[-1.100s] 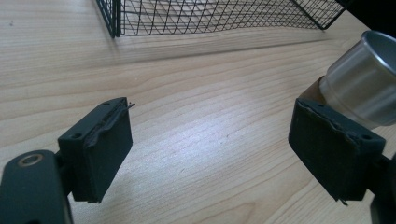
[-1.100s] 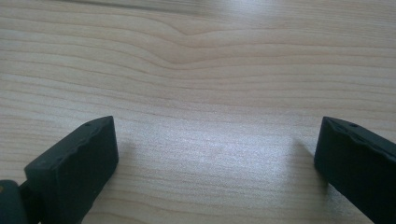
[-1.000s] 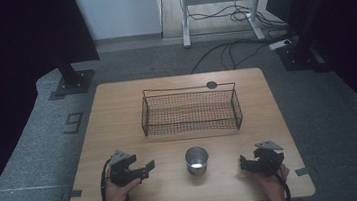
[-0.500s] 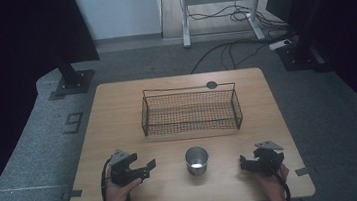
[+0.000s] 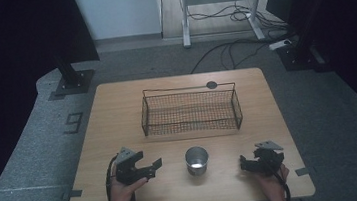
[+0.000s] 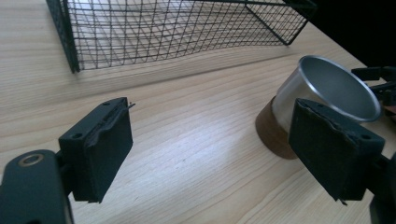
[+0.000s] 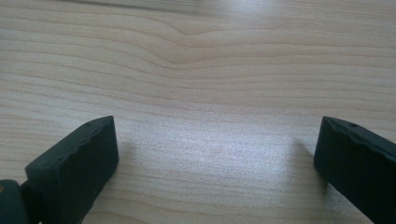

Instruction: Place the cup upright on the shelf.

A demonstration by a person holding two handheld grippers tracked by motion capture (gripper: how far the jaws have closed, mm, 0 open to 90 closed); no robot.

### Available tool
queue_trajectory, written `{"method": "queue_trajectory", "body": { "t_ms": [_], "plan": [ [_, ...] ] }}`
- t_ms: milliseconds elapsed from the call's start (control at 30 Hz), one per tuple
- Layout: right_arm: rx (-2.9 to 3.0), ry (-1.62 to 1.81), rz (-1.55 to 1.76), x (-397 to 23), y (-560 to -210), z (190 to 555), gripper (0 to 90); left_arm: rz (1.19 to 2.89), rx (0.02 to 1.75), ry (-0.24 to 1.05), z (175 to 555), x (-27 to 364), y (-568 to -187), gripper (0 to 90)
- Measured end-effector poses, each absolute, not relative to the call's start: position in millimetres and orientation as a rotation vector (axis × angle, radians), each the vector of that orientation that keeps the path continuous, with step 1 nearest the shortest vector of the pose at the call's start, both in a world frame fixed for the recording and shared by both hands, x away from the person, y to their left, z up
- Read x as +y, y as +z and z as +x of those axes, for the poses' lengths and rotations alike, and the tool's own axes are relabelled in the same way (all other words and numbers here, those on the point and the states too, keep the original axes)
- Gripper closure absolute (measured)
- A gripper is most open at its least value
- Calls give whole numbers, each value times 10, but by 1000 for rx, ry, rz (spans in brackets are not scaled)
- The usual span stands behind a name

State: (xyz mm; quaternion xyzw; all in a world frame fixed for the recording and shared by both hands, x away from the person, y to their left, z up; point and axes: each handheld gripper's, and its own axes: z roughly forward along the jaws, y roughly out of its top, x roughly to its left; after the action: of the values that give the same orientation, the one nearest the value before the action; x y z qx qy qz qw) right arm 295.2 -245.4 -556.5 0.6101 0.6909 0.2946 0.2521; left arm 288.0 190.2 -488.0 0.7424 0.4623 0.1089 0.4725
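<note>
So we've got the metal cup [image 5: 196, 160] standing upright on the table [image 5: 117, 112], just in front of the wire basket [image 5: 190, 112] and right between our two grippers. Left gripper [image 5: 157, 163] points at it, fingers apart, nothing in them. Right gripper [image 5: 243, 163] has its fingers apart too, over bare wood.

I see only a small change: my left gripper [image 5: 154, 164] has moved slightly toward 3 o'clock, a little nearer to the metal cup [image 5: 196, 160], its jaws apart around nothing.
</note>
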Motion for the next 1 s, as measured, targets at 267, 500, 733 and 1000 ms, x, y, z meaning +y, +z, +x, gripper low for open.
{"method": "queue_trajectory", "body": {
  "t_ms": [267, 500, 733, 1000],
  "plan": [
    [1879, 801, 1659, -2454, -5565, 2952, 0, 1829, 1115, 258, 2886, 1817, -4838, 140],
    [1879, 801, 1660, -2454, -5565, 2952, 0, 1834, 1089, 253, 2888, 1725, -4776, 139],
    [1879, 801, 1660, -2453, -5565, 2952, 0, 1847, 1073, 243, 2891, 1631, -4761, 138],
    [1879, 801, 1660, -2453, -5565, 2952, 0, 1856, 1059, 237, 2889, 1545, -4747, 132]
  ]
}}
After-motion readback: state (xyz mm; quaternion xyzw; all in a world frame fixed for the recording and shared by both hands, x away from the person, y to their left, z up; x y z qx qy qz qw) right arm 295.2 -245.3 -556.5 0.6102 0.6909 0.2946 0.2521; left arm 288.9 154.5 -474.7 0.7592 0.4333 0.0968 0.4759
